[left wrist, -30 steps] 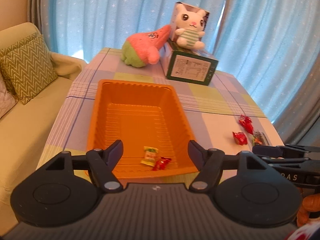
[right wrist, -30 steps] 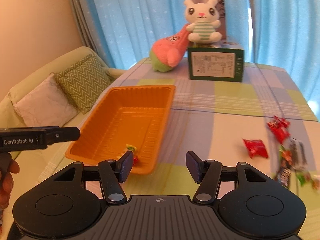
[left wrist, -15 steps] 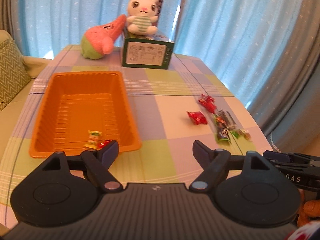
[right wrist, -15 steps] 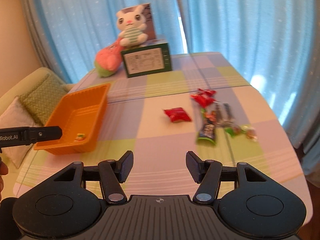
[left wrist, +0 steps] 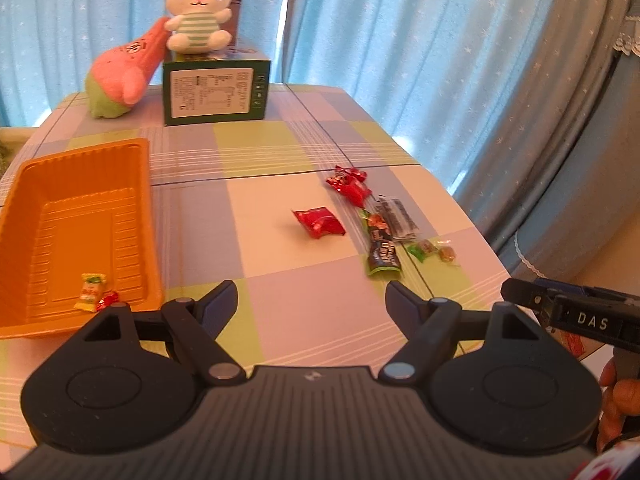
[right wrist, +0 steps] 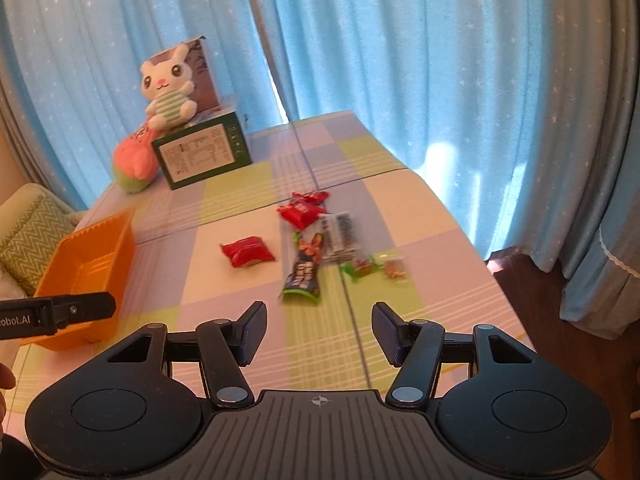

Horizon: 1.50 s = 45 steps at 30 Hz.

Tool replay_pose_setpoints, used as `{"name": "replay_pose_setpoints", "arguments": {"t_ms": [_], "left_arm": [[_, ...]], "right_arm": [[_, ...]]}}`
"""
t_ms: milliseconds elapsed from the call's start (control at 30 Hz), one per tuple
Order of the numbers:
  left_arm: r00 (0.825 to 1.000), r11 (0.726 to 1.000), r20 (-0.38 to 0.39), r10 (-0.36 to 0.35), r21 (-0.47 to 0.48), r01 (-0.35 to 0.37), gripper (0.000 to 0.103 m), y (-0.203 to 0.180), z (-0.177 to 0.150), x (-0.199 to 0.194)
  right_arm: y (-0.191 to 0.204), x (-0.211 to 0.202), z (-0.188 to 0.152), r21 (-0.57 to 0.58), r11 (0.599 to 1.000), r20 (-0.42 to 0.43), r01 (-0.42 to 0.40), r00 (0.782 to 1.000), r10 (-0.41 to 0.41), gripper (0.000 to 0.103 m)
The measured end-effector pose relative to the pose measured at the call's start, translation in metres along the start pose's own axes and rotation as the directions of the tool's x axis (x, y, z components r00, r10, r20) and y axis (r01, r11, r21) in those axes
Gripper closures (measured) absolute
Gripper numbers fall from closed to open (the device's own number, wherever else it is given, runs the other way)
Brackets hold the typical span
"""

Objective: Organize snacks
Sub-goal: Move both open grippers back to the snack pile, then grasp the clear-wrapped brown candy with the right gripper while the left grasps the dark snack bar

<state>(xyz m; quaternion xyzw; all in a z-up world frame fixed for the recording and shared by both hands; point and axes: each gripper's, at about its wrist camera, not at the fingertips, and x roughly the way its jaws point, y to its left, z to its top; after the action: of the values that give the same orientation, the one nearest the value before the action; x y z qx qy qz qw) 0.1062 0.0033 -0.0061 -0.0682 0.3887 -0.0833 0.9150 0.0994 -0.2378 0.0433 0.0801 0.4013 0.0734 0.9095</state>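
Note:
An orange tray (left wrist: 72,232) sits at the table's left, with a yellow candy (left wrist: 91,291) and a red candy (left wrist: 108,300) in its near end. Loose snacks lie to the right on the checked cloth: a red packet (left wrist: 320,222), red wrappers (left wrist: 348,184), a green-blue bar (left wrist: 382,248), a clear packet (left wrist: 396,214) and two small candies (left wrist: 432,250). My left gripper (left wrist: 311,294) hovers open over the near cloth between tray and snacks, holding nothing. My right gripper (right wrist: 319,314) is open and empty, just short of the bar (right wrist: 306,268) and the red packet (right wrist: 247,251).
At the back stand a green box (left wrist: 216,92) with a bunny plush (left wrist: 198,4) on top and a pink plush (left wrist: 124,72) beside it. Blue curtains surround the table. A sofa cushion (right wrist: 28,236) is at the left, and dark floor (right wrist: 560,340) lies beyond the right edge.
Both grippers have swung right, from over the tray toward the loose snacks. The tray now sits at the left of each view. The left jaws stand a little wider.

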Motion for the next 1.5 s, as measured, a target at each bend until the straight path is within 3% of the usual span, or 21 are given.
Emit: {"name": "replay_pose_setpoints", "arguments": {"t_ms": [267, 600, 667, 733, 967, 1133, 1200, 1500], "left_arm": [[1.0, 0.999, -0.009, -0.003, 0.035, 0.003, 0.024, -0.026, 0.013, 0.035], [0.999, 1.0, -0.037, 0.004, 0.03, -0.003, 0.025, -0.033, 0.023, 0.095], [0.999, 1.0, -0.043, -0.002, 0.025, 0.003, 0.025, -0.033, 0.025, 0.107], [0.999, 1.0, -0.05, -0.002, 0.027, 0.003, 0.025, -0.033, 0.025, 0.117], [0.996, 0.999, -0.091, -0.001, 0.045, 0.005, 0.031, -0.036, 0.027, 0.149], [0.995, 0.998, -0.096, -0.016, 0.054, 0.021, 0.032, -0.038, 0.028, 0.159], [0.995, 0.998, -0.096, -0.024, 0.058, 0.03, 0.032, -0.04, 0.028, 0.163], [0.991, 0.991, -0.099, -0.094, 0.081, 0.102, 0.038, -0.06, 0.025, 0.183]], "right_arm": [[-0.032, 0.025, 0.021, -0.003, 1.0, -0.012, 0.027, 1.0, -0.027, 0.045], [-0.066, 0.102, 0.035, -0.07, 0.997, -0.101, 0.031, 0.994, -0.038, 0.045], [-0.068, 0.118, 0.035, -0.091, 0.996, -0.126, 0.025, 0.991, -0.037, 0.049], [-0.069, 0.134, 0.036, -0.109, 0.994, -0.15, 0.019, 0.988, -0.036, 0.062], [-0.073, 0.176, 0.036, -0.142, 0.99, -0.21, 0.02, 0.976, -0.05, 0.07], [-0.072, 0.184, 0.037, -0.157, 0.987, -0.206, 0.029, 0.977, -0.061, 0.074], [-0.071, 0.185, 0.037, -0.172, 0.984, -0.201, 0.036, 0.977, -0.071, 0.082], [-0.076, 0.166, 0.037, -0.124, 0.992, -0.183, 0.037, 0.981, -0.06, 0.083]]}}
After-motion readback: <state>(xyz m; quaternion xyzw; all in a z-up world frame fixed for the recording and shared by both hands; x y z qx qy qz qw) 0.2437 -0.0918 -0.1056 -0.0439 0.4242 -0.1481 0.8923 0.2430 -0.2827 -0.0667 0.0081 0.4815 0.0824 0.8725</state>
